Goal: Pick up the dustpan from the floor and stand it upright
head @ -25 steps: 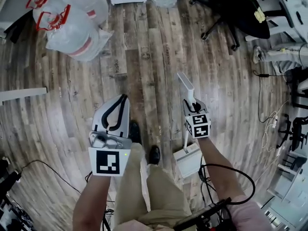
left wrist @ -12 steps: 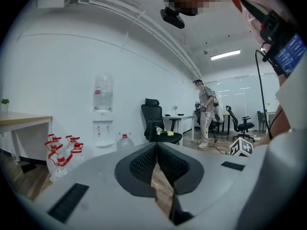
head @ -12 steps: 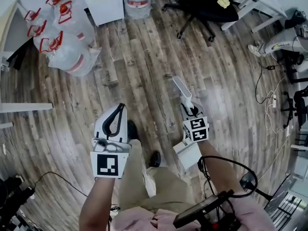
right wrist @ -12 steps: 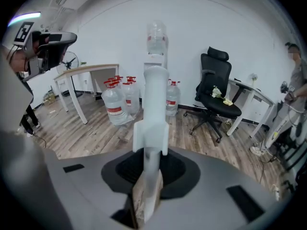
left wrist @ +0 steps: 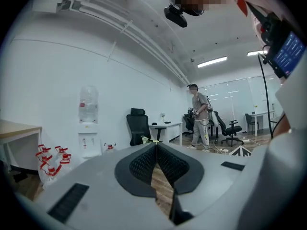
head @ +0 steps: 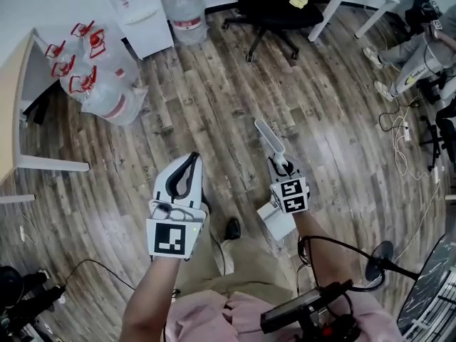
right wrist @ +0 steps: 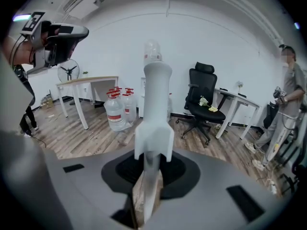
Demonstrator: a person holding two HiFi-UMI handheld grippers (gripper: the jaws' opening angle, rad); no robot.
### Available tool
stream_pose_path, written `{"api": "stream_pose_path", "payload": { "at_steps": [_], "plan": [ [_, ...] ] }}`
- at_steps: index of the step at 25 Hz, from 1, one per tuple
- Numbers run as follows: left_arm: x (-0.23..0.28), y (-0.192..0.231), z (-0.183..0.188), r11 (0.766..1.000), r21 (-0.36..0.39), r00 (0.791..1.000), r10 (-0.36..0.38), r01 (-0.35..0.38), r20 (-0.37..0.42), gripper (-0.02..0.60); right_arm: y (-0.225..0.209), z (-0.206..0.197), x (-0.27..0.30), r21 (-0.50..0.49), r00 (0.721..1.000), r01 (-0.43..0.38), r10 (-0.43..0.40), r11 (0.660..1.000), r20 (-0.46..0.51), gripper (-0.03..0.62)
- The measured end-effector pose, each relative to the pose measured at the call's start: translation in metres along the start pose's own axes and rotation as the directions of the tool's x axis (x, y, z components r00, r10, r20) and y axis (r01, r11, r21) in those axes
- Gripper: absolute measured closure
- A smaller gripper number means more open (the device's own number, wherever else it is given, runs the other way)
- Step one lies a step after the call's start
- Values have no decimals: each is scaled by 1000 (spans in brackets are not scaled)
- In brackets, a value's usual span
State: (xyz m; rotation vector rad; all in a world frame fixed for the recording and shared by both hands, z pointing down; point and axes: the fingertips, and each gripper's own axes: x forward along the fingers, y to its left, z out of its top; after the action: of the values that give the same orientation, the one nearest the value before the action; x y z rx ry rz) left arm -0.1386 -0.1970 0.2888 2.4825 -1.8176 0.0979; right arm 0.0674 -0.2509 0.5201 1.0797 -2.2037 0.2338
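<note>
**Right hand-held gripper point(head: 283, 164) clamped on the dustpan's handle, pan hanging beneath it**

The right hand-held gripper point(right wrist: 148, 176) has its jaws pressed onto the white handle point(right wrist: 156, 104) of the dustpan point(head: 276, 225), low on the shaft. The widened upper length of the handle point(head: 268, 137) projects ahead of and above the jaws. The pan sits behind and below this gripper, close to the person's leg. Gripping near the pan end probably keeps the heavy part close to the jaws, so the dustpan hangs with little swing and its handle already points upward, as the upright pose needs. From the head view the pan looks raised off the wooden floor point(head: 228, 98); whether its lower edge touches the boards cannot be told.

The left hand-held gripper point(head: 189, 161) is level with the right one and well apart from the dustpan. Its jaws point(left wrist: 156, 150) meet at the tips with nothing between them, only floor showing through the gap behind. It appears held aside because one grip is enough for so light a tool.

Far ahead of both grippers stand water bottles point(head: 100, 84) and an office chair point(head: 274, 13), well clear of the spot below the pan. The step remaining is judged to be lowering the pan's base onto the floor.
</note>
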Motion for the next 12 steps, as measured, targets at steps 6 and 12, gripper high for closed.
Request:
{"api": "stream_pose_path", "payload": {
  "at_steps": [6,12],
  "plan": [
    [-25,-42,26,999,27,1000,-22,22,6,568,-8,-16,-49,18,999,31,-31,999,16,520],
    [-48,-68,37,998,34,999,-43,43,-2,568,-11,-29,-85,19,998,53,-54,998,40,519]
  ]
}}
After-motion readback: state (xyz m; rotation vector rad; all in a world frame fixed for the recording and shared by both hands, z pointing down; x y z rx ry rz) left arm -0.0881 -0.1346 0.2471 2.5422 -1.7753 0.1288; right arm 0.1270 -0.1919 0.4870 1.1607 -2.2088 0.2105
